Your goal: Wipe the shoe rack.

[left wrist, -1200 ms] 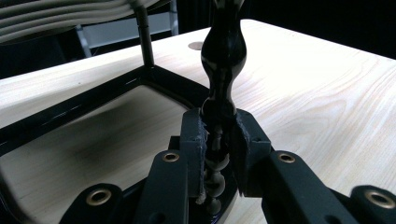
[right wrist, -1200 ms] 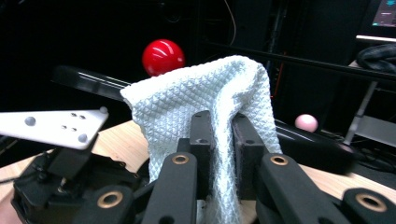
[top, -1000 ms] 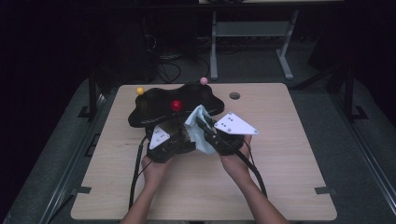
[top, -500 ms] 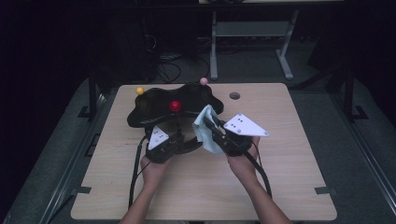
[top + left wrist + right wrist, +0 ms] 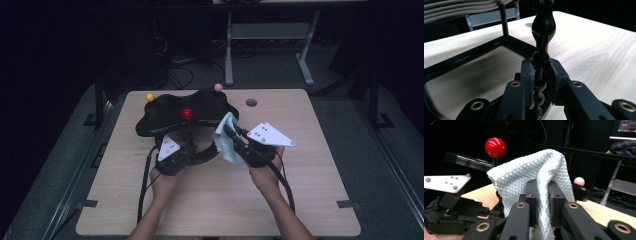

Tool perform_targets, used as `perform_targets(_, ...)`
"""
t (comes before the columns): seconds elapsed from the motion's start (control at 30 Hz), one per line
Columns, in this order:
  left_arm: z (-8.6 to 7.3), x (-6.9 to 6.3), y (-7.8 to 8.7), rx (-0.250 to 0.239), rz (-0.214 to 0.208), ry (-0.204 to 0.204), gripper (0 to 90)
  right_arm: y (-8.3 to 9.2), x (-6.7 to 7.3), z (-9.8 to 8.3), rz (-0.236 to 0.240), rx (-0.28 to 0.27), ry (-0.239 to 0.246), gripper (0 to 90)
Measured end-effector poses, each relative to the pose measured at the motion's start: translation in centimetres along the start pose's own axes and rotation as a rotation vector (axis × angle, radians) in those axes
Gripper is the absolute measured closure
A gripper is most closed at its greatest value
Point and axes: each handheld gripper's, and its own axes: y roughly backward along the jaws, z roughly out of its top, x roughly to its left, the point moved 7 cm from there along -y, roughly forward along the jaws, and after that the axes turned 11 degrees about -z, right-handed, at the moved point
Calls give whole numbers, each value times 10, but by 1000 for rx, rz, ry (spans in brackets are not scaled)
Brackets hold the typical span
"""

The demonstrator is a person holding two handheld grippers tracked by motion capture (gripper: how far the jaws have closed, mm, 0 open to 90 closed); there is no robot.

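The left gripper (image 5: 192, 150) sat near the person, and its jaws were squeezed tight on a thin black post (image 5: 543, 37) of the stand (image 5: 165, 117). The post looked hard, shiny and bumpy, so it could slip. Holding it low, close to the base, seemed the best spot, and that was where the jaws held it.

Just to the right, the right gripper (image 5: 231, 131) had its jaws pinched shut on a pale blue cloth (image 5: 226, 142). The cloth looked soft, light and floppy, with a bumpy weave that should not slide much. It hung over the jaws, above the surface (image 5: 310, 200). A pinch on a thick fold seemed best.

Farther away stood the black stand with a red ball (image 5: 187, 113), a yellow ball (image 5: 149, 97) and a pink ball (image 5: 218, 87).

A second before, the cloth was closer to the left gripper. Now the right gripper had carried it a little to the right. The left gripper had stayed where it was.
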Motion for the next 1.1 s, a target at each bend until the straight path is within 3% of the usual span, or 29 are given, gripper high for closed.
perform_targets(0.17,-1,-1,1,2,1,-4,761,-3,-25,-6,-46,26,-43,809)
perform_targets(0.23,-1,-1,3,-1,1,-6,761,-4,-28,-7,-51,32,-45,809)
perform_targets(0.7,-5,-4,14,6,2,0,760,-8,-31,-17,-33,67,-61,809)
perform_targets(1.1,-8,-5,20,2,33,-2,758,-23,-22,-60,1,176,-78,808)
